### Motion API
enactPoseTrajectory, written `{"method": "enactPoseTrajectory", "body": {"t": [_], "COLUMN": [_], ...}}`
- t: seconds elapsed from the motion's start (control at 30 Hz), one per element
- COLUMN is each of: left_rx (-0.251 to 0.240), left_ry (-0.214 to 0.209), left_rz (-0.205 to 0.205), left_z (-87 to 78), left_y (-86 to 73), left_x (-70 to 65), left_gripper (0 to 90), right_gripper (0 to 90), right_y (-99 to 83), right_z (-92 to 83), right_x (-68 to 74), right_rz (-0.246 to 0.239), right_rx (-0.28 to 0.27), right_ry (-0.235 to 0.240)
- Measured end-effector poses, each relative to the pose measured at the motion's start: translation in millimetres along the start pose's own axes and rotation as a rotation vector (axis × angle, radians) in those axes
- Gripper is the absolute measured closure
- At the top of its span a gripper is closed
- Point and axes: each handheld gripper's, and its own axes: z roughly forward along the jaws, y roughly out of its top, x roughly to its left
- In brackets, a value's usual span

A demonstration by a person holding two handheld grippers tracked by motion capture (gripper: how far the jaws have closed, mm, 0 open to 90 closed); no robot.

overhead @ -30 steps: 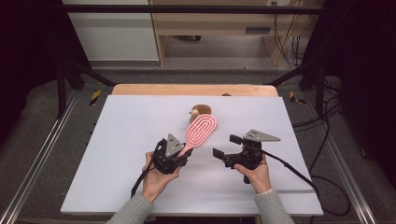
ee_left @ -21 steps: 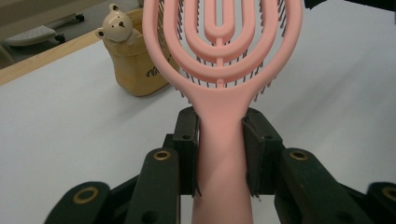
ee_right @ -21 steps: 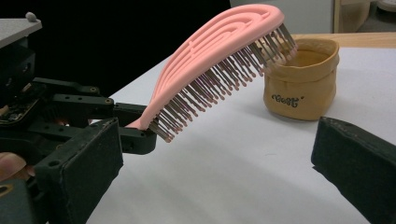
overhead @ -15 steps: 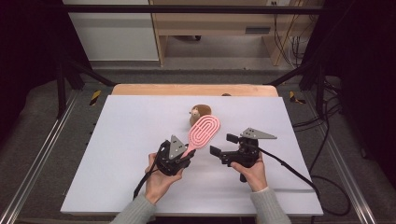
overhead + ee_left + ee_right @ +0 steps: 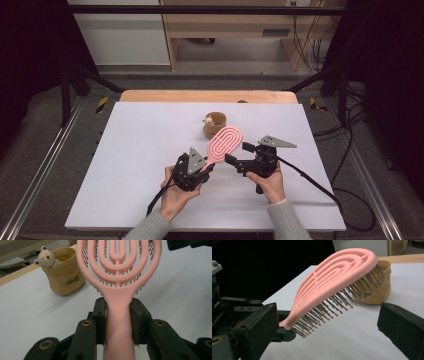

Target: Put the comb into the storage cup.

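Observation:
A pink oval hairbrush [image 5: 225, 142] hangs above the white table [image 5: 125, 165], bristles down. My left gripper [image 5: 205, 165] is shut on its handle. In the left gripper view both pads press the handle [image 5: 118, 315] of the left gripper [image 5: 117, 321]. My right gripper [image 5: 239, 153] stands open just right of the brush head. In the right gripper view the brush [image 5: 332, 282] slants up ahead of the wide jaws of the right gripper [image 5: 329, 327], which do not touch it. A tan cup [image 5: 215, 125] with a bear figure [image 5: 46, 258] stands behind.
The tan cup [image 5: 379, 287] sits just beyond the brush tip. A wooden strip [image 5: 200, 96] runs along the table's far edge. Metal rails [image 5: 45, 165] flank both sides. Cables trail from both grippers toward the front and right.
My left gripper has carried the brush slightly to the right, bringing the brush head closer to the right gripper's open jaws. The right gripper has stayed in place.

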Motion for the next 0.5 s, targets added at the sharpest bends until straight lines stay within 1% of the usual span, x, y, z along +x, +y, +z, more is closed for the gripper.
{"method": "enactPoseTrajectory", "body": {"t": [0.3, 0.5], "left_rx": [-0.002, -0.006], "left_ry": [-0.012, -0.022], "left_rz": [0.01, 0.019], "left_z": [0.2, -0.3], "left_y": [0.2, 1.1], "left_x": [-5.9, -10.6], "left_gripper": [69.0, 69.0], "right_gripper": [7.3, 11.1], "right_y": [1.1, 1.2], "right_z": [1.7, 3.4], "right_x": [-1.0, -1.7], "right_rz": [0.013, 0.029], "right_rx": [-0.003, -0.006], "right_ry": [0.005, 0.012]}}
